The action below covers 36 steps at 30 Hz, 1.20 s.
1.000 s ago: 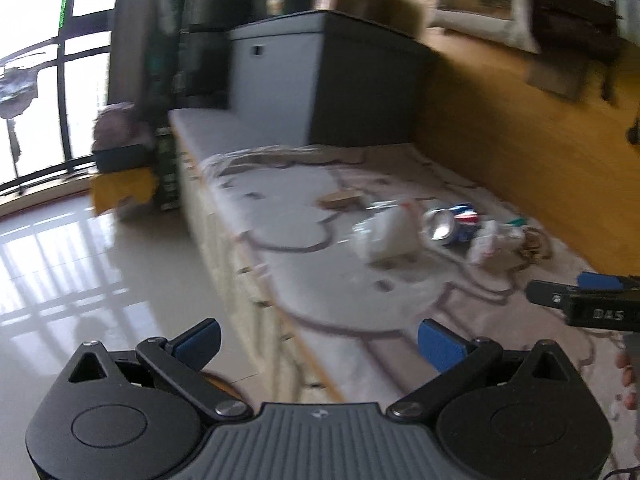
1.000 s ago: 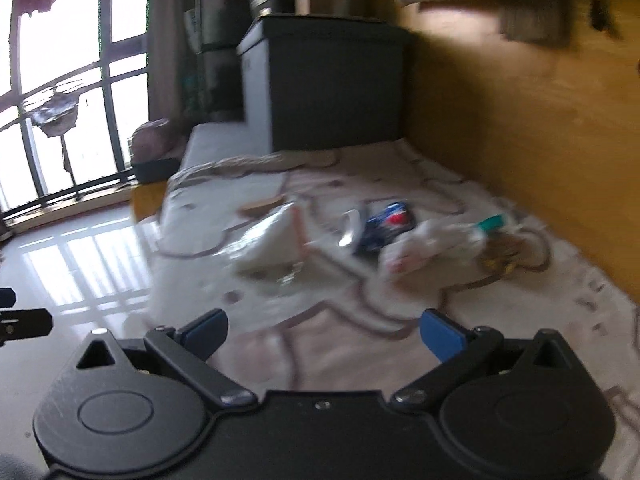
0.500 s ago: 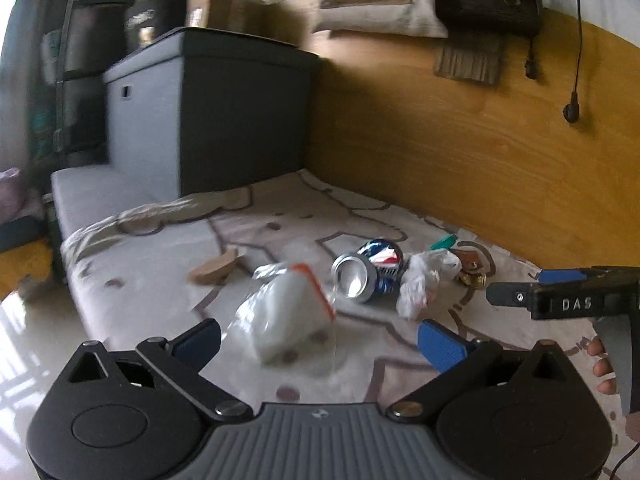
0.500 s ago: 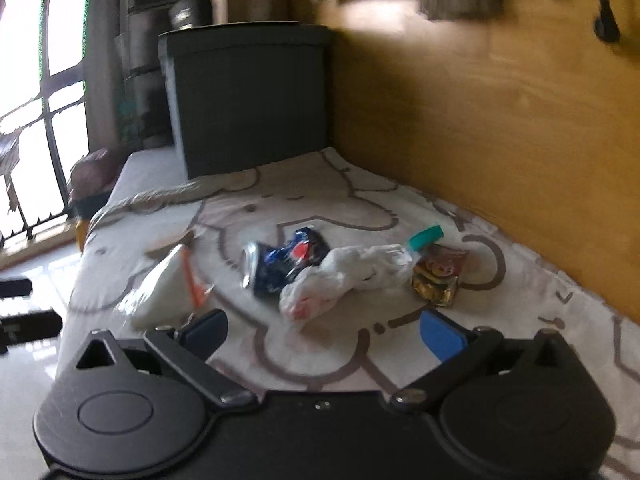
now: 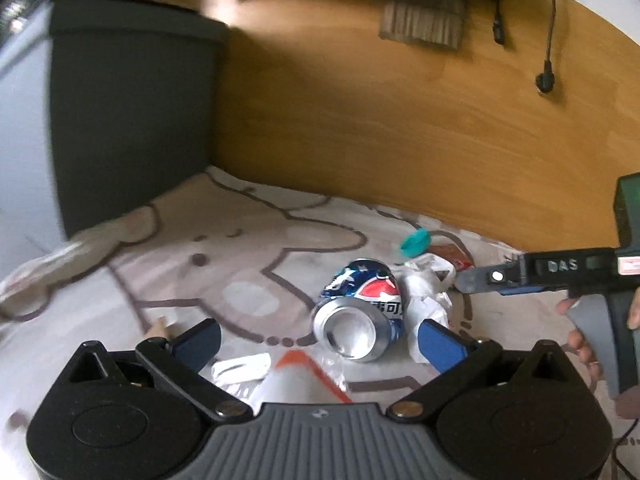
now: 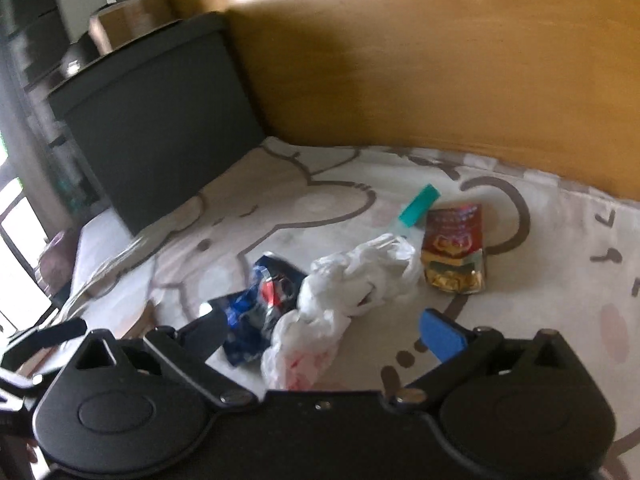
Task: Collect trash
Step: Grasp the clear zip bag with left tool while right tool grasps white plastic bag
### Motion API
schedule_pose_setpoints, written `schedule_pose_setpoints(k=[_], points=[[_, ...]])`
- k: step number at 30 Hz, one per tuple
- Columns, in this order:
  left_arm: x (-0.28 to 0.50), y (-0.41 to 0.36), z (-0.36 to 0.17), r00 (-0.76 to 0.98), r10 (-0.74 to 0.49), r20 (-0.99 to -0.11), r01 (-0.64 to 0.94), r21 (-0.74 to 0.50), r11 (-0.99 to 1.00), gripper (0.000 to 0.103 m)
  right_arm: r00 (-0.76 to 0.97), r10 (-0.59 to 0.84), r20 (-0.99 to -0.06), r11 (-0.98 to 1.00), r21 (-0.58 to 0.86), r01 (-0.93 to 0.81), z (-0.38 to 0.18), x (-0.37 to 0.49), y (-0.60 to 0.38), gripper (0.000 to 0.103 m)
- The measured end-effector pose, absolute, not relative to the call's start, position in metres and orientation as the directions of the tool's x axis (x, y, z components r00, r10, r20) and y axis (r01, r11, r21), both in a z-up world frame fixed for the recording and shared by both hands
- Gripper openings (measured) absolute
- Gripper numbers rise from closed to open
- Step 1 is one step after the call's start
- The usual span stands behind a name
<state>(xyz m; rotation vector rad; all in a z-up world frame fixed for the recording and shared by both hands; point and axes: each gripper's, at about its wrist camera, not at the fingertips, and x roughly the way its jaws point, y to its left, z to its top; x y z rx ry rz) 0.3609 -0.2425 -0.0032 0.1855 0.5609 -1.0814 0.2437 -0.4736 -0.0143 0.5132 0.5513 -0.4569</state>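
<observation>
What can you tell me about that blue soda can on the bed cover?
The soda can is blue, red and white shiny metal, crushed and dented. It lies on its side on the patterned cover, its silver end facing the left camera. A crumpled white plastic bag presses against one side. Neither gripper's jaws touch it.

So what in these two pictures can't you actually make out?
- Clear bag with orange edge: left wrist view, lower part hidden behind the left hand-held gripper.
- Crushed can: right wrist view, blurred, partly behind the white plastic bag.
- Snack packet: print too blurred to read.
</observation>
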Motion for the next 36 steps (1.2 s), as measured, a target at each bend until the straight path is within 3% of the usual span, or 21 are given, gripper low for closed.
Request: schedule_pose_setpoints(k=[6, 14, 19, 28, 36], points=[[0.394, -0.264, -0.030, 0.215, -0.750, -0.626, 0.891, -0.188, 0.412, 0.103, 0.712, -0.260, -0.652, 0.698, 0.383, 0.605, -0.031, 0.263, -0.487, 0.101], [0.376, -0.221, -0.035, 0.101, -0.758, -0.644, 0.898, -0.269, 0.348, 0.103, 0.718, -0.205, -0.665, 0.764, 0.349, 0.542, -0.040, 0.280, -0.472, 0.075], [0.362, -0.203, -0.042, 0.079, -0.742, -0.666, 0.896, -0.279, 0.346, 0.103, 0.697, -0.199, -0.689, 0.771, 0.329, 0.545, -0.045, 0.287, -0.468, 0.037], [0.368, -0.183, -0.060, 0.180, -0.703, -0.688, 0.800, -0.313, 0.512, 0.103, 0.704, -0.175, -0.688, 0.812, 0.304, 0.499, -0.030, 0.249, -0.458, 0.031], [0.311, -0.218, -0.058, 0.012, -0.759, -0.651, 0.829, -0.418, 0.371, 0.103, 0.722, -0.174, -0.669, 0.827, 0.298, 0.476, -0.014, 0.204, -0.458, 0.031]])
